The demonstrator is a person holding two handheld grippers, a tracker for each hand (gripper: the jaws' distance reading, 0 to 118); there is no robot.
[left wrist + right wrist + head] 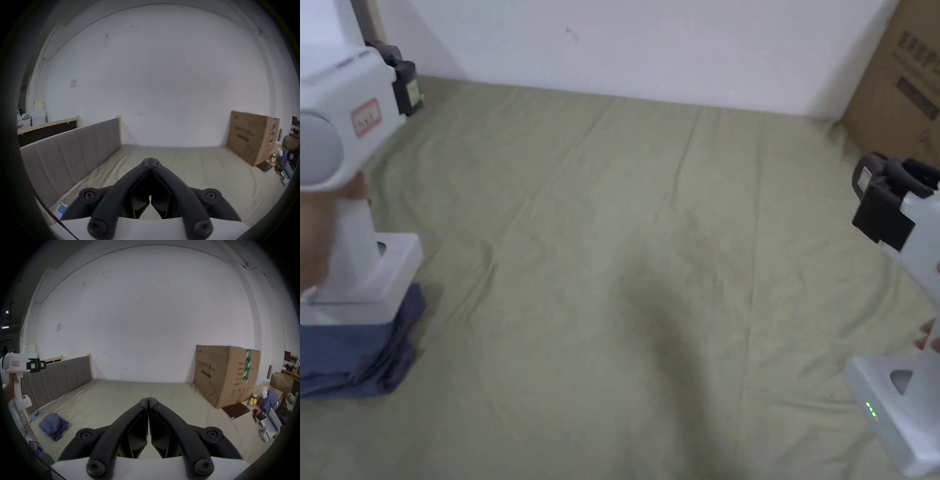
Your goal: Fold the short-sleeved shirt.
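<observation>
— Blue cloth, down at the near left: the short-sleeved shirt [353, 359] sits bunched in a rumpled heap on the bed sheet [625, 250], close to the bed's left edge. You see it from the other side too?

— I do. In the right gripper view the shirt [53, 425] is a soft folded mound, lying alone on the sheet, nothing touching it. Where are the claws?

— Both up in the air. The left claw [406, 84] is held high at the left by a hand, its white handle base showing just above the shirt in the head view — above it, apart from it. The right claw [878, 200] is over at the right edge, well away from the shirt.

— And their state?

— Closed, both of them. In the left gripper view the left claw [150, 160] has its two black jaws pressed together at the tips with nothing between. Same story in the right gripper view: the right claw [148, 400], jaws meeting, empty.

— Farther out?

— Pale green sheet, creased, running back to a white wall [650, 44]. A grey padded headboard [61, 379] lines the left side of the bed. At the far right corner a big cardboard box [225, 378] stands on the bed against the wall — beyond it, clutter too blurred to name.
</observation>
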